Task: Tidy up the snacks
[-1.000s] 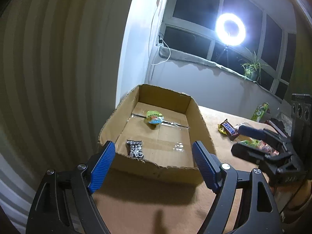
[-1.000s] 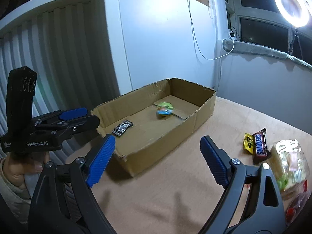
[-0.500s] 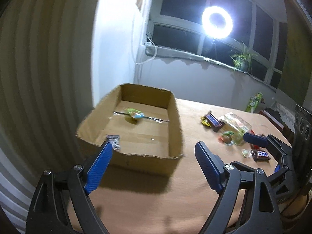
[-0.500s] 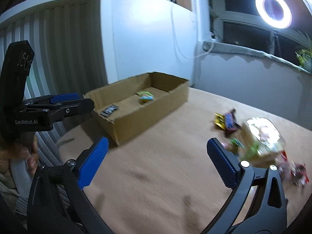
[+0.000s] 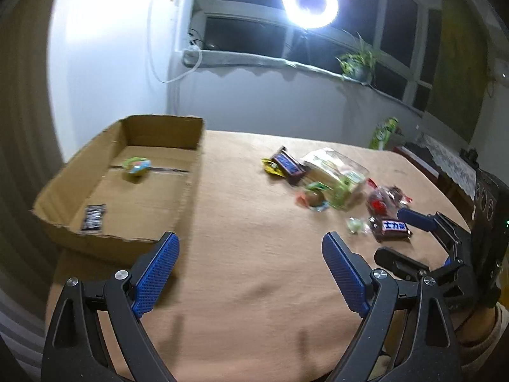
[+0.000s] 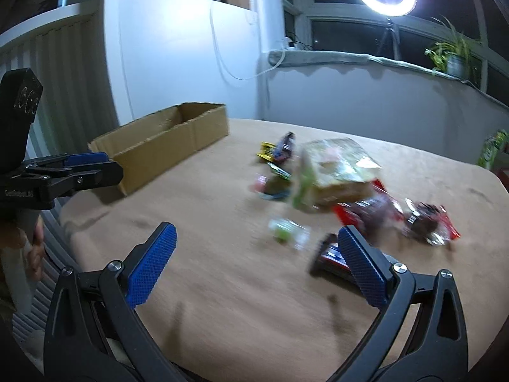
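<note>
An open cardboard box [image 5: 191,172] stands at the table's left, holding a green-blue candy [image 5: 136,165] and a black sachet [image 5: 93,218]. To its right lies a loose pile: a Snickers bar [image 5: 288,164], a clear bag [image 5: 337,172], a red pack [image 5: 385,199] and a dark bar with a blue label [image 5: 393,227]. My left gripper [image 5: 249,248] hovers over bare cloth right of the box, its jaws opening with nothing between them. My right gripper [image 6: 256,242] is open just short of a small green candy [image 6: 288,232]. The dark bar [image 6: 331,254] lies partly behind its right finger.
A tan cloth covers the table [image 5: 254,302], whose near edge runs under both grippers. A green packet [image 5: 385,132] stands at the far right edge. A ribbed wall is at the left. Behind are a ring light [image 5: 310,1] and a potted plant [image 5: 358,62] on the sill.
Both views have swung right, away from the box and toward the snack pile. The jaws of both grippers stand wider than before, and the right gripper has come close to the small candy and the dark bar.
</note>
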